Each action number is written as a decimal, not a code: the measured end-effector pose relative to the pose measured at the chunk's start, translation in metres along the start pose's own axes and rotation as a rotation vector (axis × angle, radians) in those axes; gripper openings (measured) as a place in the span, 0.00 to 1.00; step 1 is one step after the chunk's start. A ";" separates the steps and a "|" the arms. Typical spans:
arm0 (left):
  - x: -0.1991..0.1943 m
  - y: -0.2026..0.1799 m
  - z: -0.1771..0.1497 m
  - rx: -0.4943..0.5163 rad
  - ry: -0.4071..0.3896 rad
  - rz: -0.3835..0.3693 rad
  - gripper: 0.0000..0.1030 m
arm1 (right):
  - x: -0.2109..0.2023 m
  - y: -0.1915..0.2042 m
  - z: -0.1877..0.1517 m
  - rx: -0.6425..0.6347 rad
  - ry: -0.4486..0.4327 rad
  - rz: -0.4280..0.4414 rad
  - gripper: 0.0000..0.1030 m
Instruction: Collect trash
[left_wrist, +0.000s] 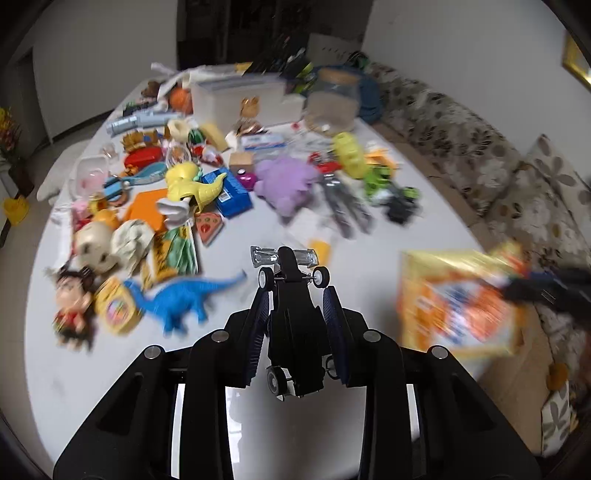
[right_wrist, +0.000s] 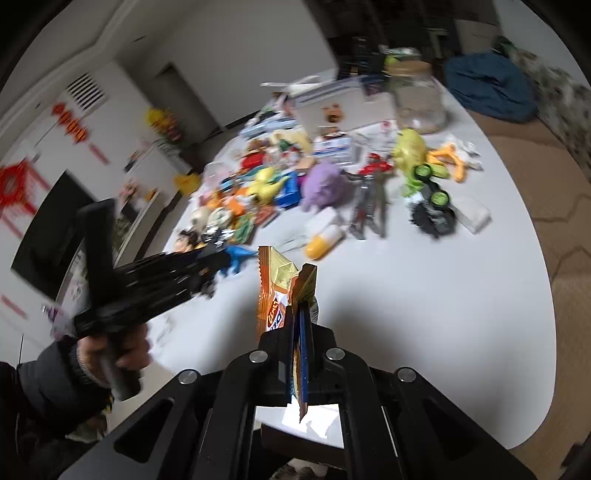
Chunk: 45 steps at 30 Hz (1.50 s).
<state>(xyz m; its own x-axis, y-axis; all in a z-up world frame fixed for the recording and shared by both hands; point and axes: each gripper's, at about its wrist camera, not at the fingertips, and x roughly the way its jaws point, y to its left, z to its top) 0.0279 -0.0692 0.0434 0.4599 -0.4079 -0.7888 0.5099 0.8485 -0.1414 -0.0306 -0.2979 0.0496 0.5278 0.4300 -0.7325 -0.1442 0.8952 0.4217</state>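
My right tool (right_wrist: 301, 314) is clamped on the orange snack wrapper (right_wrist: 280, 284), lifted clear of the desk (right_wrist: 424, 295) for binning; my left tool (left_wrist: 295, 295) pinches a black toy car (left_wrist: 295, 332), clearing clutter.

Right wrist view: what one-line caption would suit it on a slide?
Right gripper pinching an orange snack wrapper above a toy-strewn white table.

Orange-and-gold wrapper (right_wrist: 282, 291), black toy car (left_wrist: 295, 332)

Glossy foil wrapper (right_wrist: 282, 291), matt white table (right_wrist: 424, 302)
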 end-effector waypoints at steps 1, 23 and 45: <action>-0.015 -0.007 -0.007 0.015 -0.004 0.004 0.30 | -0.005 0.005 -0.003 -0.026 0.008 0.012 0.02; 0.014 -0.043 -0.181 0.003 0.377 0.032 0.86 | 0.052 0.004 -0.130 -0.250 0.447 0.072 0.34; -0.020 0.029 -0.101 -0.149 0.192 0.148 0.86 | 0.168 -0.129 0.138 -0.156 0.251 -0.428 0.58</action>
<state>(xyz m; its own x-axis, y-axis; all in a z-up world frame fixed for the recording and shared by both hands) -0.0400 -0.0021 -0.0050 0.3678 -0.2166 -0.9043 0.3289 0.9399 -0.0913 0.1922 -0.3571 -0.0543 0.3530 0.0188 -0.9354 -0.0926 0.9956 -0.0149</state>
